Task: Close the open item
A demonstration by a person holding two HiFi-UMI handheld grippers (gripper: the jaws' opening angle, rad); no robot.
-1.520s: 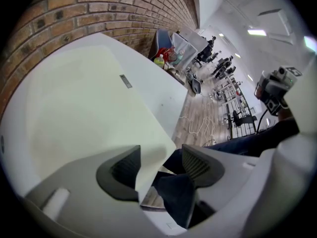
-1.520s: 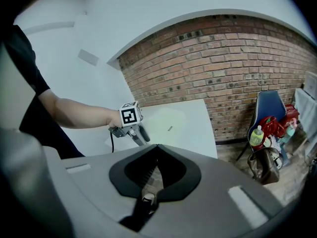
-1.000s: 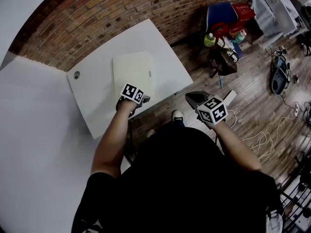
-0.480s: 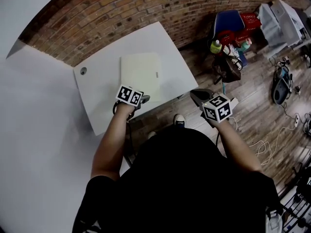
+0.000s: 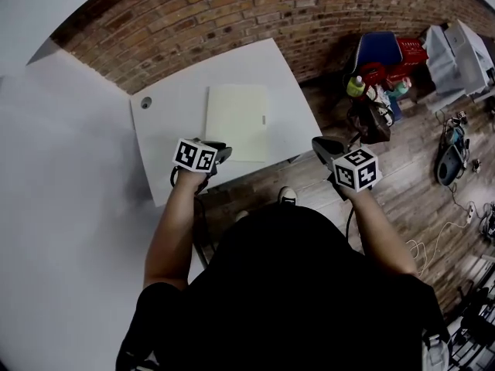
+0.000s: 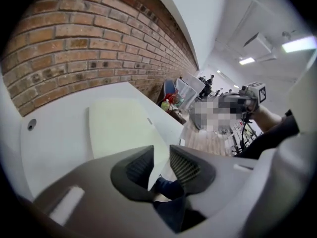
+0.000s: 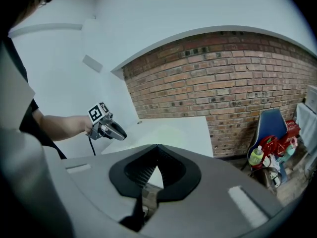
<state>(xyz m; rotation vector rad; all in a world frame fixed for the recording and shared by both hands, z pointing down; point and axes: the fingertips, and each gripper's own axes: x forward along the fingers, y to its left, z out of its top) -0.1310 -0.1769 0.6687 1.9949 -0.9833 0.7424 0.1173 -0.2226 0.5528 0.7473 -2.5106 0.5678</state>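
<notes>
A pale yellow-green flat item (image 5: 236, 120) lies closed on the white table (image 5: 170, 141); the left gripper view shows it (image 6: 119, 125) lying flat ahead of the jaws. My left gripper (image 5: 220, 152) hovers over the table's near edge, just left of the item's near corner. Its jaws (image 6: 161, 155) have just been closing; a narrow gap remains, with nothing in it. My right gripper (image 5: 320, 146) is held off the table's right side, over the floor. In its own view the right gripper (image 7: 157, 148) has its tips together and holds nothing.
A brick wall (image 5: 232, 14) runs behind the table. The table has a small round hole (image 5: 145, 103) near its far left corner. A blue chair (image 5: 384, 49) with red bags and a green bottle (image 5: 356, 86) stands to the right. Cables lie on the wooden floor (image 5: 433, 207).
My left gripper has drawn back and up from the item's near edge, now beside its near left corner. The right gripper rose slightly. The item stays flat.
</notes>
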